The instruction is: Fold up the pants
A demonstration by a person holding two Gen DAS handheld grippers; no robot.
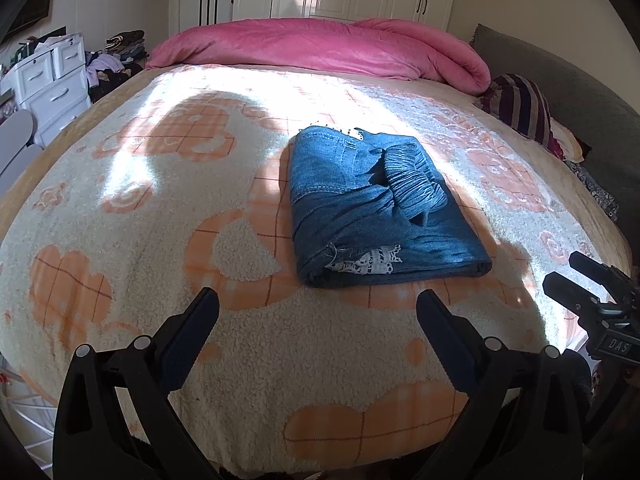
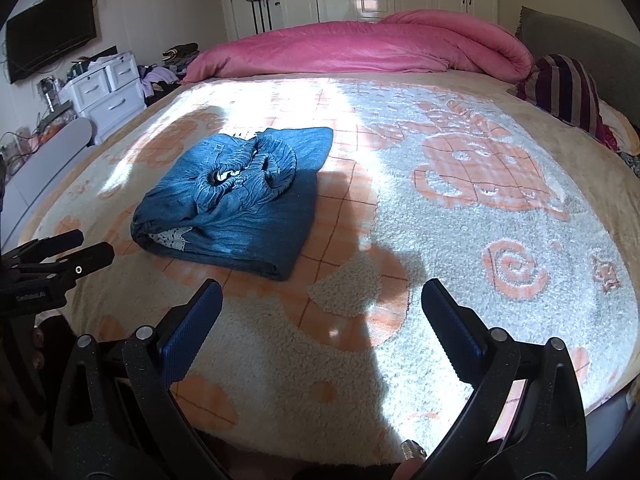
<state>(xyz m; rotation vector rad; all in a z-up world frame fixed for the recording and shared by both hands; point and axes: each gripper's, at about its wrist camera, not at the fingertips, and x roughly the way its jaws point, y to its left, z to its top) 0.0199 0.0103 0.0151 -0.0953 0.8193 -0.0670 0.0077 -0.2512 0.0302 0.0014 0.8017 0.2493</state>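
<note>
My left gripper (image 1: 318,308) and right gripper (image 2: 322,300) both stand released, jaws wide, holding nothing, clear of the work. The pants (image 1: 380,208) lie ahead as a compact folded bundle on the fleece blanket (image 1: 120,240); I judge folding complete.

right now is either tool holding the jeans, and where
Nothing is held: the left tool and right tool are both open, short of the folded jeans.
</note>
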